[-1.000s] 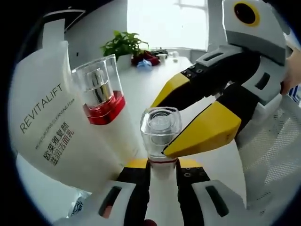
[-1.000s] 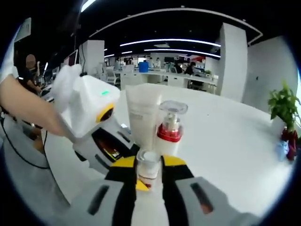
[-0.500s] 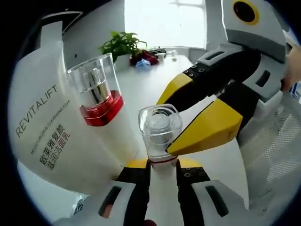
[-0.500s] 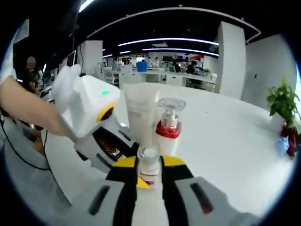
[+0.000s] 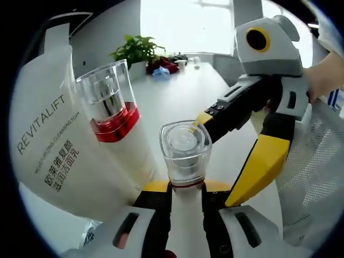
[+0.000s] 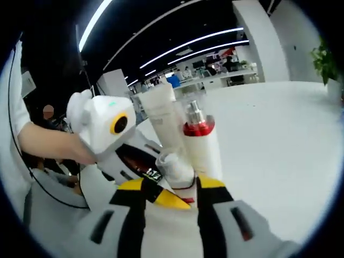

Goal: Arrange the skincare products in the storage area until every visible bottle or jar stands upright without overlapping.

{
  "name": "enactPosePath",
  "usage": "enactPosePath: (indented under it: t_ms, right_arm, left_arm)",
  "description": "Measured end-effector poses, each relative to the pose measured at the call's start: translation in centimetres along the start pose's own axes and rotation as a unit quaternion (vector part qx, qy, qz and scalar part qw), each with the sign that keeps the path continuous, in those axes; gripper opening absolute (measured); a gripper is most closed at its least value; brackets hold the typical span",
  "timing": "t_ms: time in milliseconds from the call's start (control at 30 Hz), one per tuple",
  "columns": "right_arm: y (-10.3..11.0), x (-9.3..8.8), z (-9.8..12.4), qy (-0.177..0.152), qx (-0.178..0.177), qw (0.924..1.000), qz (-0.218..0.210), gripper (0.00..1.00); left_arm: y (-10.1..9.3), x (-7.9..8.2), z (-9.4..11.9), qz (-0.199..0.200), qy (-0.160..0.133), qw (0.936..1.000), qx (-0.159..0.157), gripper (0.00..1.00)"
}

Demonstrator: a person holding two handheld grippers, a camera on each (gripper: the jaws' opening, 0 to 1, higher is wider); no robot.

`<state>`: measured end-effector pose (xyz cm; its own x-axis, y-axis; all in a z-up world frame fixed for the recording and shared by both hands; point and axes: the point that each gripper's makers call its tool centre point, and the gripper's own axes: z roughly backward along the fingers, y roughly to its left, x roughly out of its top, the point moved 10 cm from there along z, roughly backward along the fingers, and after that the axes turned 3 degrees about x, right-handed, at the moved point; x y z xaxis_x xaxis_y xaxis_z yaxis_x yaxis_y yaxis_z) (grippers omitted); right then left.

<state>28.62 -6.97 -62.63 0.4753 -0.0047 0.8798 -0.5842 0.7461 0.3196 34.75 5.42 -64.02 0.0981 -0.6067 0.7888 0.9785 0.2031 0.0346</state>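
My left gripper (image 5: 186,189) is shut on the neck of a small white bottle (image 5: 185,148) with a clear cap, held upright. The right gripper (image 5: 217,161) reaches in from the right, open, its yellow-tipped jaws spread to either side of that cap. Just left stand a white pump bottle (image 5: 110,110) with a red band and a white REVITALIFT tube (image 5: 48,134). In the right gripper view my right gripper (image 6: 180,188) is open around the small bottle (image 6: 174,166), with the pump bottle (image 6: 201,142) and tube (image 6: 161,110) behind it.
All of this is on a white table (image 5: 177,88) with a potted plant (image 5: 137,49) at its far end. White mesh (image 5: 314,183) lies to the right. A person's hand (image 5: 325,78) and forearm (image 6: 51,142) hold the grippers. Office desks (image 6: 215,80) are far behind.
The right gripper has opened and let go of the small bottle's cap, and its view has tilted. The left gripper still holds the bottle in place.
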Motion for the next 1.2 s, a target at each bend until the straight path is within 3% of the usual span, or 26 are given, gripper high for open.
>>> enactPosePath:
  t_ms: [200, 433, 633, 1200]
  right_arm:
    - [0.0, -0.2, 0.2, -0.003, 0.001, 1.0000, -0.005, 0.36]
    - [-0.2, -0.9, 0.5, -0.002, 0.003, 0.9986, -0.054, 0.35]
    - [0.1, -1.0, 0.5, 0.000, 0.008, 0.9975, -0.070, 0.31]
    - [-0.1, -1.1, 0.9, 0.004, -0.013, 0.9976, -0.067, 0.32]
  left_arm:
    - [-0.1, 0.1, -0.1, -0.004, 0.001, 0.9999, -0.009, 0.18]
    - [-0.1, 0.1, -0.2, -0.005, 0.004, 0.9999, -0.014, 0.18]
    - [-0.1, 0.1, -0.3, -0.008, 0.007, 0.9998, -0.015, 0.19]
    - [0.0, 0.2, -0.5, -0.010, 0.003, 0.9998, -0.017, 0.19]
